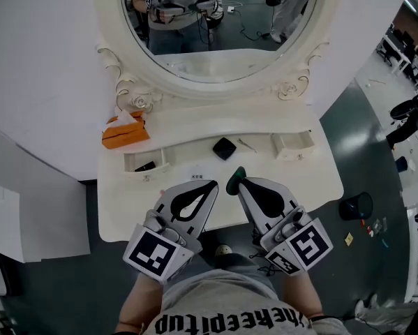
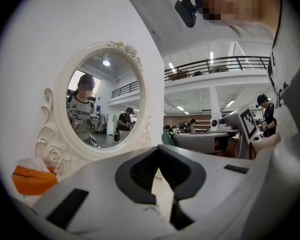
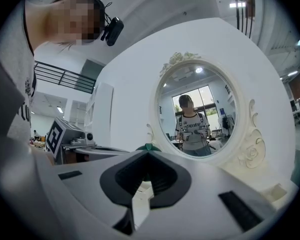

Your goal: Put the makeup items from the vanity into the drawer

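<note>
**Barely begun: two items on the top, one in a drawer**

The vanity (image 1: 320, 187) has two small drawers pulled open, one on each side below the mirror (image 1: 215, 19). The left drawer (image 1: 133, 165) has one dark item (image 1: 145, 166) lying in it. The right drawer (image 1: 294, 144) looks bare inside, as far as the head view shows.

Two things that look like makeup are out on the top. A black square compact (image 1: 224, 148) sits near the middle, and a thin stick (image 1: 247, 145) lies just beside it on the right. Both are between the two drawers and apart from each other. An orange tissue box (image 1: 125, 132) stands at the far left, and a small white label (image 1: 197, 176) lies near the front edge. Neither appears to be part of the job.

Both grippers hang over the front edge, near the person's body and well short of the compact. The left gripper (image 1: 214, 184) has its jaw tips together with nothing between them. The right gripper (image 1: 241, 182) also has its tips closed. A small green piece (image 1: 233, 181) shows at its very end, and I cannot tell whether it is pinched there or belongs to the gripper.

My reading is that at most one item is put away. The compact and the stick are left to pick up and drop into a drawer, and neither gripper has started reaching for them.
</note>
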`<state>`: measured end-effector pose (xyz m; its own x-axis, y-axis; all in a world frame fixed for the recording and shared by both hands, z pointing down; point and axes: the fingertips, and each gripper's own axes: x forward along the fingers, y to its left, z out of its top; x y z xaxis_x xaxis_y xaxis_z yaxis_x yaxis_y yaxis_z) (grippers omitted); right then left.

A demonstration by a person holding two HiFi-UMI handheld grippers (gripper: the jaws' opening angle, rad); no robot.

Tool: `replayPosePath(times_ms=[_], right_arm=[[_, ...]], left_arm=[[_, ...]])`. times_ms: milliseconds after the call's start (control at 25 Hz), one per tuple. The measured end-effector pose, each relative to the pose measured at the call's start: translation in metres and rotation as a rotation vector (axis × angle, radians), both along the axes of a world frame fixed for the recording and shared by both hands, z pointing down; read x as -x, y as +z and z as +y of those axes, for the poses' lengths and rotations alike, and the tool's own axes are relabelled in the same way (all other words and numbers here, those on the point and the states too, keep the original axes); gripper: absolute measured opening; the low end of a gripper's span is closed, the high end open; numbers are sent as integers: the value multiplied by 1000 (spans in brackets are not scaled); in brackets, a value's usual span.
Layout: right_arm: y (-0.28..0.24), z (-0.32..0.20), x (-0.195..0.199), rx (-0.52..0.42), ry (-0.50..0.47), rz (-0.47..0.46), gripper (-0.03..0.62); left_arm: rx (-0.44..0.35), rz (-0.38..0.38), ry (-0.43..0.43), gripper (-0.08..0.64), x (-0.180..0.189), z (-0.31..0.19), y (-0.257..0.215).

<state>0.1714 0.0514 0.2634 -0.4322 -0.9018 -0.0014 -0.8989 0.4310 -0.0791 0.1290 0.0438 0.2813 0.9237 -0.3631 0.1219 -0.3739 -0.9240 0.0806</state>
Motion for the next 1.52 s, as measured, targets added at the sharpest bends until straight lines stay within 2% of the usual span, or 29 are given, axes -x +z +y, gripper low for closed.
replayPosePath(times_ms=[160,280,440,1120,1520], right_arm=[[0,-11,17,3,-39,2,15],[0,-19,31,4,-69,3,15],[1,-31,50,7,-111,3,15],[5,-73,139,18,-299,-5,15],[10,-92,182,32,-368,-3,15]], left_arm=[[4,0,-38,21,17,-10,0],[-23,13,-67,22,31,-18,-2],[10,4,-112,21,51,-27,1],[19,-4,-304,21,142,-60,4],[33,-5,-371,21,183,-75,7]])
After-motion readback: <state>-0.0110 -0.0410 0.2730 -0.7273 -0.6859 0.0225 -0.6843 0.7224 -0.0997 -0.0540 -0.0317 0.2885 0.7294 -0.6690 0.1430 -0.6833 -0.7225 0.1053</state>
